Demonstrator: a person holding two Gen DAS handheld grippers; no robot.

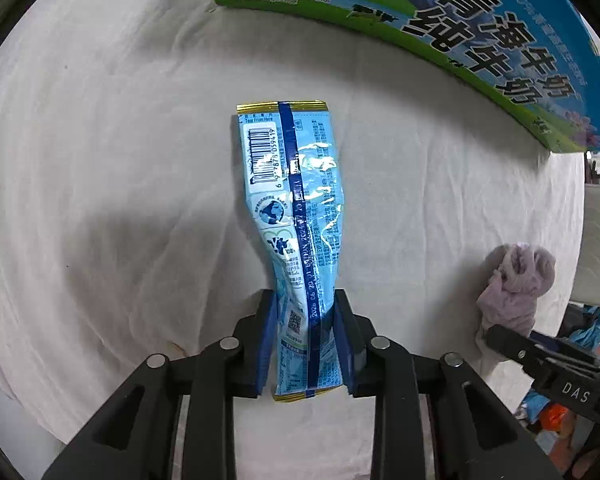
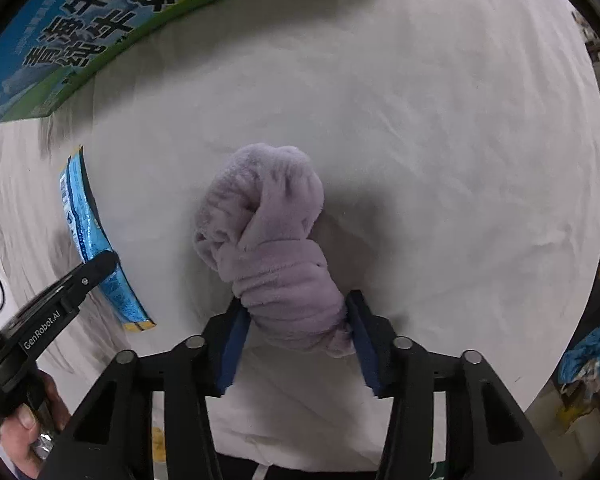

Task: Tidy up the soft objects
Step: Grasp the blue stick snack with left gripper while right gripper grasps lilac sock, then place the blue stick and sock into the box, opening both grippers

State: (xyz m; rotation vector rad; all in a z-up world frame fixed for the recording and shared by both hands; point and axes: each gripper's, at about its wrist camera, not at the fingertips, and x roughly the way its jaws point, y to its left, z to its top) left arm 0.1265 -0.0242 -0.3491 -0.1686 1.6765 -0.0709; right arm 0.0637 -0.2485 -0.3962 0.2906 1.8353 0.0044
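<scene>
Grab step: left gripper (image 1: 305, 340) is clamped on the blue packet (image 1: 292, 208), right gripper (image 2: 298, 332) squeezes the purple towel (image 2: 268, 240) (both low over the white cloth (image 1: 100, 160)). Next, probably lift toward the milk box (image 1: 500, 40).

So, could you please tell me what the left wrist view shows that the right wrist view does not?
Only the left wrist view shows the left gripper from above, shut on the blue snack packet, with its barcode readable. Only the right wrist view shows the right gripper clamping the knotted lilac towel from above, plus a hand on the left tool. Both show packet, towel, the white cloth and the milk carton box.
</scene>
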